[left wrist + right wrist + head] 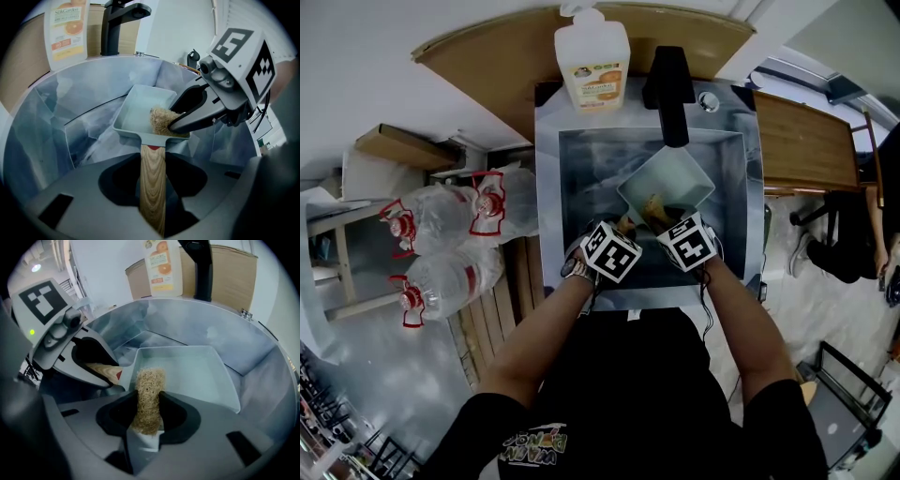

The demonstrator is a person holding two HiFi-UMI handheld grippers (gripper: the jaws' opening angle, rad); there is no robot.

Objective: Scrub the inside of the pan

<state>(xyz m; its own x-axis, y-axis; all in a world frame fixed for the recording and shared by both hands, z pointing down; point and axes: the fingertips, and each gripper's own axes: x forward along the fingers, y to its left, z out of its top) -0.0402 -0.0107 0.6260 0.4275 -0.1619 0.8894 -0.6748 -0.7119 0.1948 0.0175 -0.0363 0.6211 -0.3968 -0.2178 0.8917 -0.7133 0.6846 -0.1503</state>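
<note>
Pan (pixel 673 180): tilted in the sink (pixel 581 169), right of centre.
Left gripper (pixel 153 164): clamped on its wooden handle (pixel 153 187).
Right gripper (pixel 150 414): clamped on a tan scrubber (pixel 150 380), touching the pan's near inside edge.

Grippers: you hold two, the left gripper (pixel 106 372) and the right gripper (pixel 172 123).
Marker cubes (pixel 610 251): you see two, one on each gripper.
Pan (pixel 673 184): you have one.
Scrubber (pixel 149 397): you have one.
Sink (pixel 547 192): you stand at one.
Tap (pixel 671 92): you see one, and it is black.
Soap bottle (pixel 592 62): you see one.
Big water bottles (pixel 433 217): you see three beside you.
</note>
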